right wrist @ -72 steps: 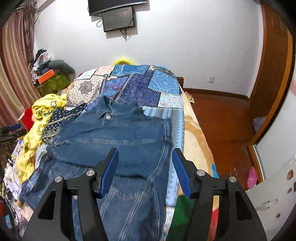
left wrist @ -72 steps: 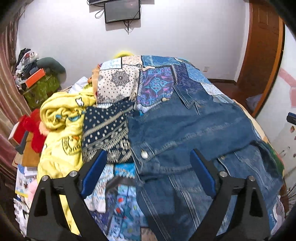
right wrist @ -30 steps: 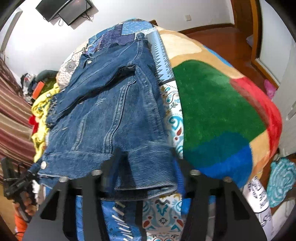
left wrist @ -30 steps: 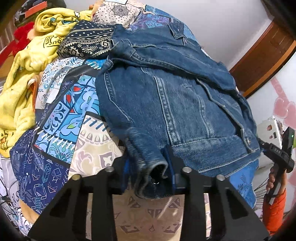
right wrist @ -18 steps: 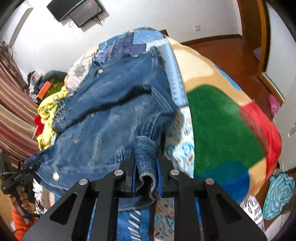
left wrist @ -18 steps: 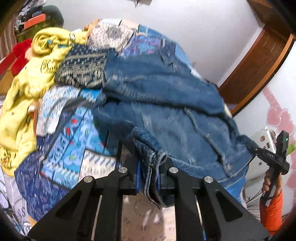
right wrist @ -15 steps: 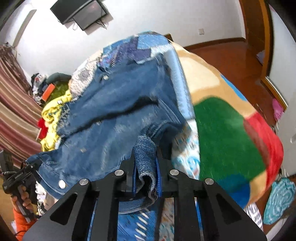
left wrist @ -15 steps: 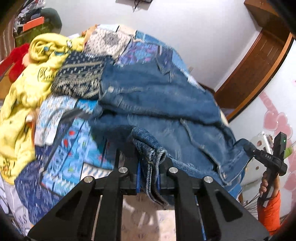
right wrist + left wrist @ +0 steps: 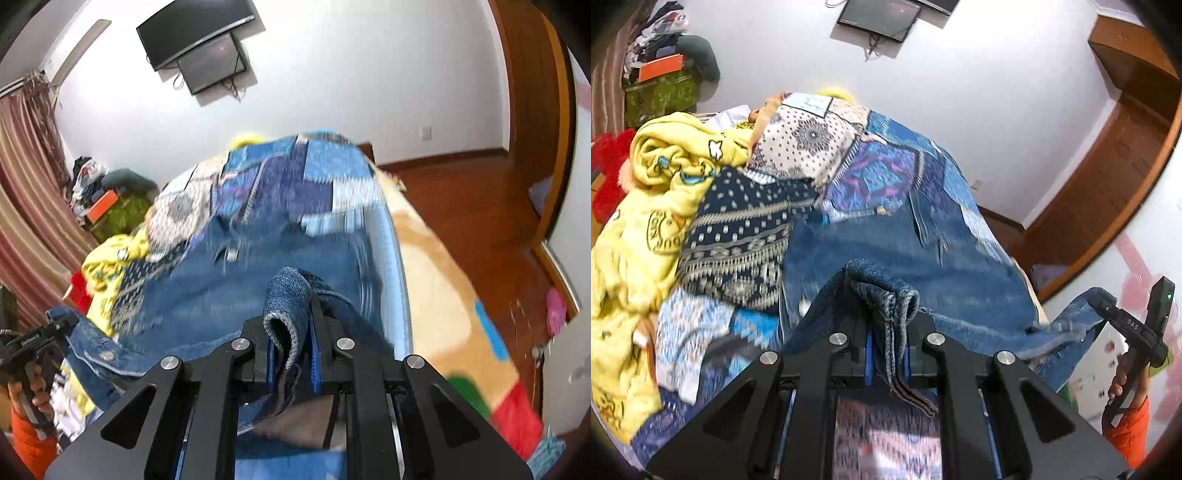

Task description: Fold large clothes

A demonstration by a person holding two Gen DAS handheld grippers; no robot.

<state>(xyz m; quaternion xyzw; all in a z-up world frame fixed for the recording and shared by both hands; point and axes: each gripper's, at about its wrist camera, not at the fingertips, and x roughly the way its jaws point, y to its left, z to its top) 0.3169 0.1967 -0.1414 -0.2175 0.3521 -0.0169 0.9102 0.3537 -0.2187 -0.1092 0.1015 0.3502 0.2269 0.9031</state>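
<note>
- Left wrist view: left gripper (image 9: 886,360) clamped tight on a bunched hem of the one denim jacket (image 9: 905,258), which is lifted off the patchwork bed (image 9: 882,173). One yellow blanket (image 9: 639,206) and one dark patterned cloth (image 9: 738,236) lie at left. At far right, the right gripper (image 9: 1108,314) holds the hem's other end.
- Right wrist view: right gripper (image 9: 293,360) closed on folded denim; two wall screens (image 9: 199,40); one hand (image 9: 33,387) at lower left.

A bed covered by a blue patchwork quilt (image 9: 886,177) is filling the frame's centre. A blue denim jacket (image 9: 905,251) is lying across it, with a crumpled yellow blanket (image 9: 646,206) and a dark patterned cloth (image 9: 738,229) lying at left.
</note>
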